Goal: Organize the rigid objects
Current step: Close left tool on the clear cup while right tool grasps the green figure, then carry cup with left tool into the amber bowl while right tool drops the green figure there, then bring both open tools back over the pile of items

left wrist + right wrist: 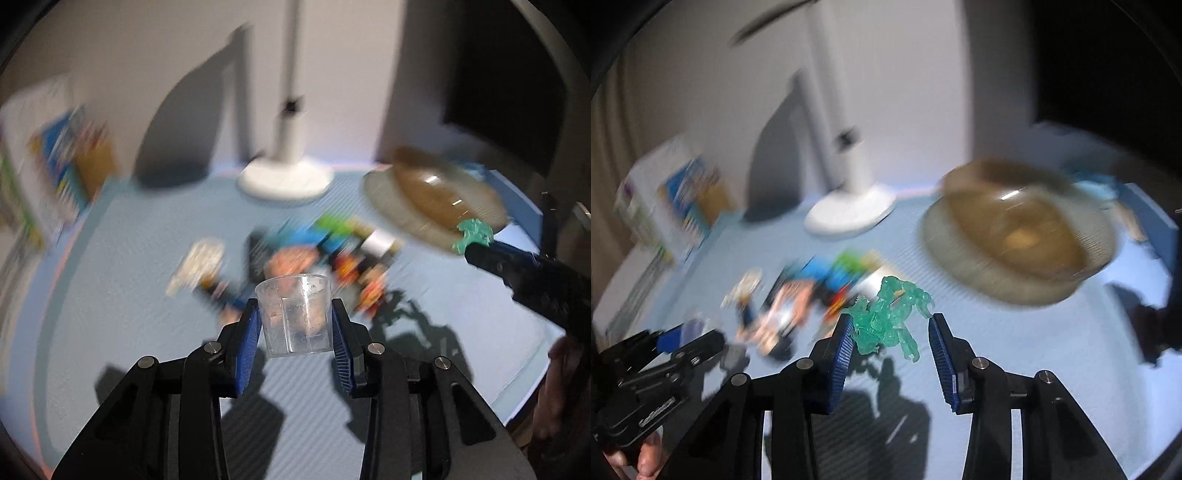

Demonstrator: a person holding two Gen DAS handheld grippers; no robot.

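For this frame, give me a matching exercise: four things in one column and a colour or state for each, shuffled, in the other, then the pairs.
Things:
1. plastic cup
2. toy figure
3. lamp base
4. bowl

Colour or state:
A. white, standing at the back of the blue mat
B. clear, held in the left claw
C. brownish, sitting on a pale plate
D. see-through green, between the pads of the right claw

Pairs: 1-B, 2-D, 3-A, 4-C
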